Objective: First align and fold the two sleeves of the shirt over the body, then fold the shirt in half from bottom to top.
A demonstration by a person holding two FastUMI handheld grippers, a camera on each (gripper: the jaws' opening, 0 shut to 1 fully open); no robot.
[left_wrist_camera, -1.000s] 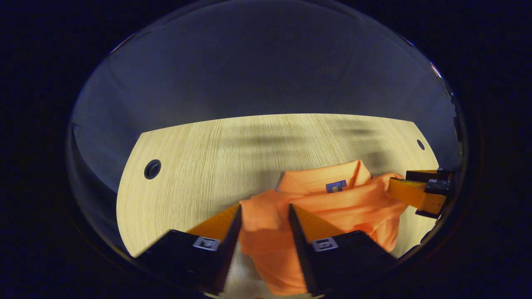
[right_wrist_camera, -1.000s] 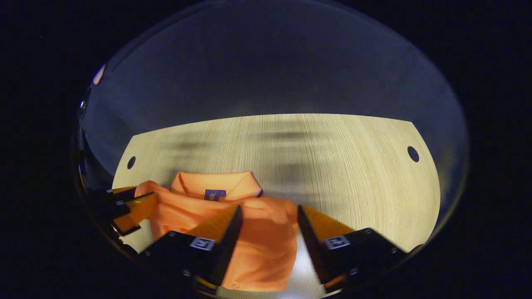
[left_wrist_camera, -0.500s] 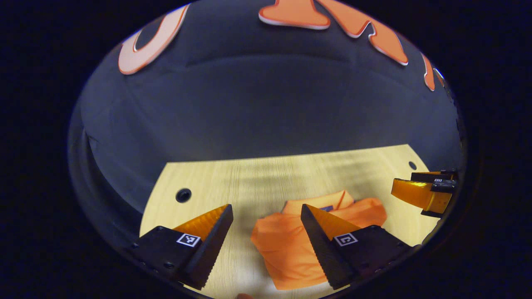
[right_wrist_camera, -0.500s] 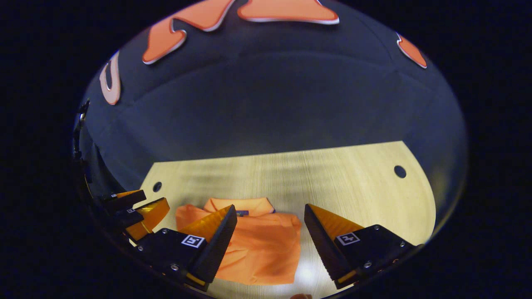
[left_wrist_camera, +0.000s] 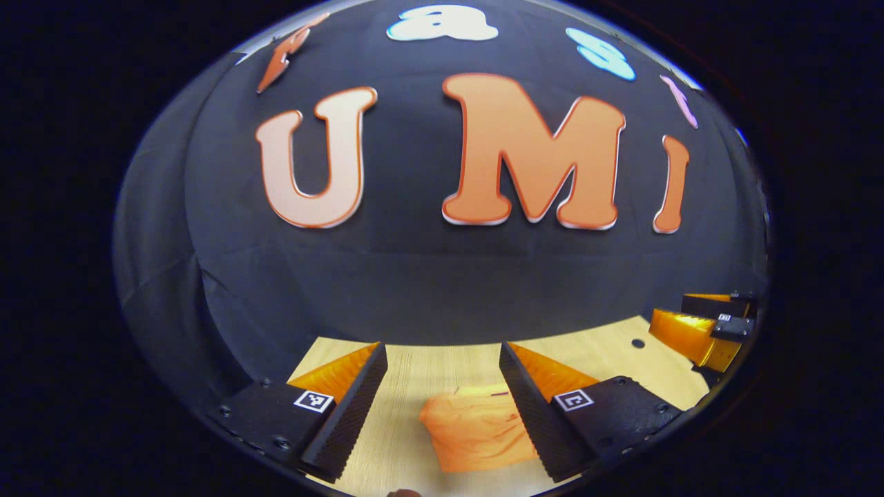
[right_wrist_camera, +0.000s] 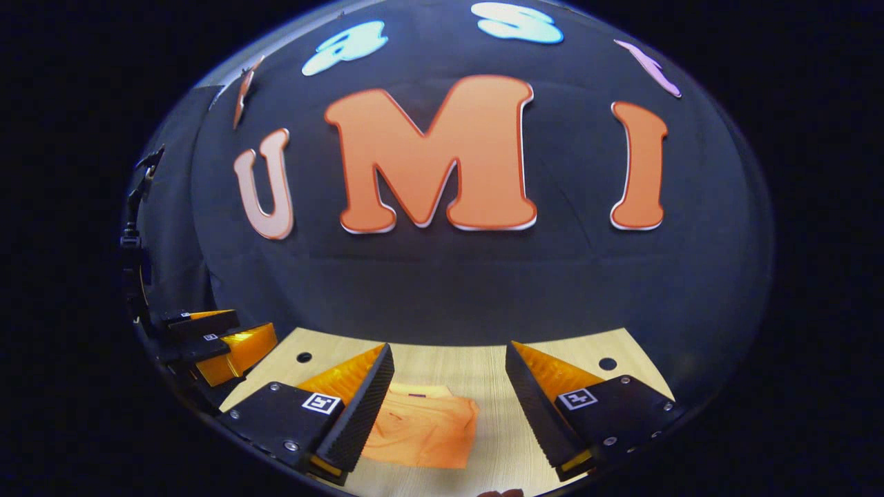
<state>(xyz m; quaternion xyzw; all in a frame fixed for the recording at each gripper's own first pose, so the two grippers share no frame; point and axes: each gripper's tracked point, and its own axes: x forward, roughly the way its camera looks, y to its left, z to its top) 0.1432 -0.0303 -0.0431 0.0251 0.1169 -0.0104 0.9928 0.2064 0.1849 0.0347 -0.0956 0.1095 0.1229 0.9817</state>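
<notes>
The orange shirt (left_wrist_camera: 476, 428) lies folded into a compact bundle on the wooden table (left_wrist_camera: 428, 376); it also appears in the right gripper view as the same orange shirt (right_wrist_camera: 425, 428). My left gripper (left_wrist_camera: 442, 352) is open, raised above and behind the bundle, nothing between its fingers. My right gripper (right_wrist_camera: 449, 352) is open too, lifted over the table with the shirt low between its fingers. The right gripper (left_wrist_camera: 704, 331) shows at the far right of the left gripper view, and the left gripper (right_wrist_camera: 214, 345) at the left of the right gripper view.
The table has small round holes (right_wrist_camera: 608, 364) (right_wrist_camera: 304, 357) near its far corners. The black cloth wall (left_wrist_camera: 442, 276) rises just behind the table's far edge.
Both grippers have let go of the shirt, opened, and lifted up and back, tilting so the wall takes up more of each view. The shirt stays folded on the table.
</notes>
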